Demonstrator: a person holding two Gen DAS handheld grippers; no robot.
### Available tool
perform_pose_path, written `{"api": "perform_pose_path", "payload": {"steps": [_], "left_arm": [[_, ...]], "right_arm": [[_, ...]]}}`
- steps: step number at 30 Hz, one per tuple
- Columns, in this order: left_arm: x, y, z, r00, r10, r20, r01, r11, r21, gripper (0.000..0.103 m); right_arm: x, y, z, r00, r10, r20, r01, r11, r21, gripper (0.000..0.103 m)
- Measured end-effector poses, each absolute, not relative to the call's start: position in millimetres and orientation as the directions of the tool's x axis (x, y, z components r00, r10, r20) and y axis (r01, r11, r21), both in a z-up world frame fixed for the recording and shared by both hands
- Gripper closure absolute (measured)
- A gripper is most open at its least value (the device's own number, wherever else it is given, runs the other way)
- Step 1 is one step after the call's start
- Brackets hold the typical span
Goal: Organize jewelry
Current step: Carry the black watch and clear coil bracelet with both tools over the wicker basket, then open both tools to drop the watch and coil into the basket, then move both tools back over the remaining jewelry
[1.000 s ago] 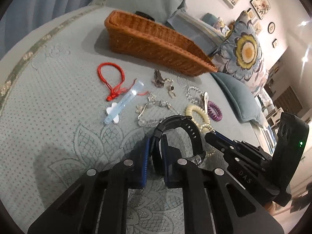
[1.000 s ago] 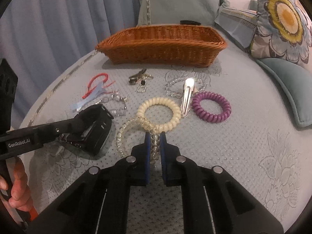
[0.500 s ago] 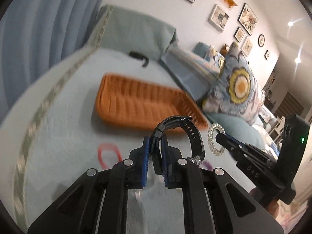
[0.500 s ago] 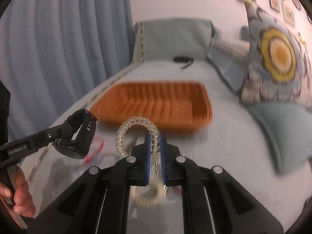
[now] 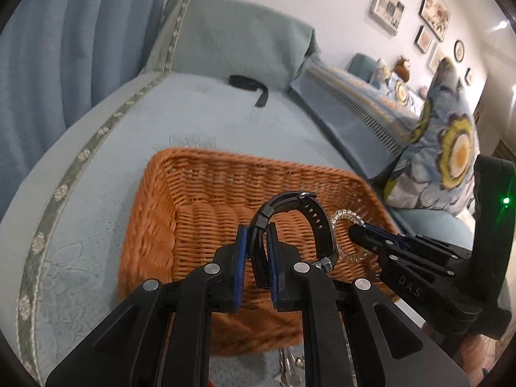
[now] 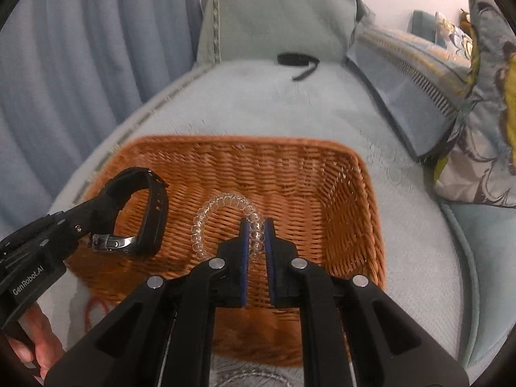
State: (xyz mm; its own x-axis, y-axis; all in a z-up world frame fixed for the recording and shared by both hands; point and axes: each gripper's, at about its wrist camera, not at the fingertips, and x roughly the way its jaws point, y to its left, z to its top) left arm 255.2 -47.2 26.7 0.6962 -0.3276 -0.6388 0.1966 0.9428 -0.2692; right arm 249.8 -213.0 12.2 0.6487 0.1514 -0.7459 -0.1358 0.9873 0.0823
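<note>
Pale blue quilted bedspread (image 6: 290,109), wicker basket (image 6: 351,200) at its middle. Above the basket: left gripper (image 5: 258,240) clamped on black watch (image 5: 317,222) strap, right gripper (image 6: 257,235) clamped on clear coil bracelet (image 6: 222,203). Watch likely stiff, heavier at the steel buckle, best pinched on the strap; coil probably light, springy, slippery.

Both views are lit by soft, rather dim indoor light with a bluish cast. In the left wrist view a ceiling lamp (image 5: 503,25) flares at the upper right edge, and a green indicator light (image 5: 505,200) glows on the right gripper (image 5: 354,232). The wicker basket (image 6: 371,200) is smeared by motion blur along its near rim in both views, and faint shadows fall inside it. The fisheye lens bends the bed (image 6: 403,225) edges and curtain (image 6: 80,48), with black vignetting at the corners. The far pillows look soft, perhaps out of focus.
</note>
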Motion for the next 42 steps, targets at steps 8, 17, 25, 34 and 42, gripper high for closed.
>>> {"api": "perform_pose_path", "payload": {"steps": [8, 17, 25, 34, 42], "left_arm": [[253, -44, 16, 0.685, -0.328, -0.65, 0.19, 0.942, -0.276, 0.084], [202, -19, 38, 0.712, -0.403, -0.575, 0.228, 0.907, -0.354, 0.068], [141, 9, 53, 0.744, -0.416, -0.523, 0.231, 0.894, -0.383, 0.068], [73, 31, 28, 0.74, -0.407, -0.536, 0.181, 0.888, -0.424, 0.068], [66, 33, -31, 0.664, -0.395, -0.635, 0.155, 0.904, -0.399, 0.068]], "right_arm": [[252, -222, 5, 0.607, 0.2, -0.769, -0.129, 0.98, 0.153, 0.093], [223, -231, 22, 0.636, 0.25, -0.73, -0.144, 0.968, 0.206, 0.075], [165, -228, 39, 0.674, 0.308, -0.672, -0.197, 0.951, 0.238, 0.075], [83, -226, 34, 0.71, 0.362, -0.604, -0.249, 0.931, 0.266, 0.075], [34, -232, -28, 0.649, 0.356, -0.672, -0.179, 0.931, 0.32, 0.075]]}}
